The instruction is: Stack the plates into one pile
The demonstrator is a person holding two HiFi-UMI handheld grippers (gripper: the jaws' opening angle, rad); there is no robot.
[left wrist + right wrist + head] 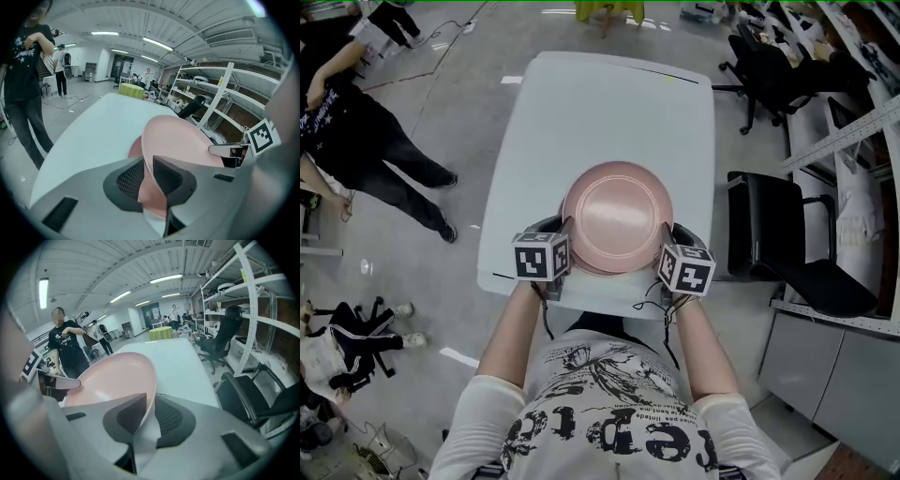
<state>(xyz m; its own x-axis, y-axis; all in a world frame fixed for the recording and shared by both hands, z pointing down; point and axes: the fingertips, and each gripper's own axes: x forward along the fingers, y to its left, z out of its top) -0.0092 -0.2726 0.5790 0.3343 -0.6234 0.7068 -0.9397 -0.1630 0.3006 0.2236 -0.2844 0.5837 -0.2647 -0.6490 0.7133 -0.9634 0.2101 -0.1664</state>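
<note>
White table (600, 103): my left gripper (147, 177) and my right gripper (151, 417) each clamp opposite rims of one pink plate (617, 214).

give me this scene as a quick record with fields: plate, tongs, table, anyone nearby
held item: pink plate, hollow side up, roughly level
left tongs: shut on the plate's left rim
right tongs: shut on the plate's right rim
surface: white table, plate over its near end
under the plate: second pink shape, likely another plate
nearby: person in black, standing left of the table
</note>
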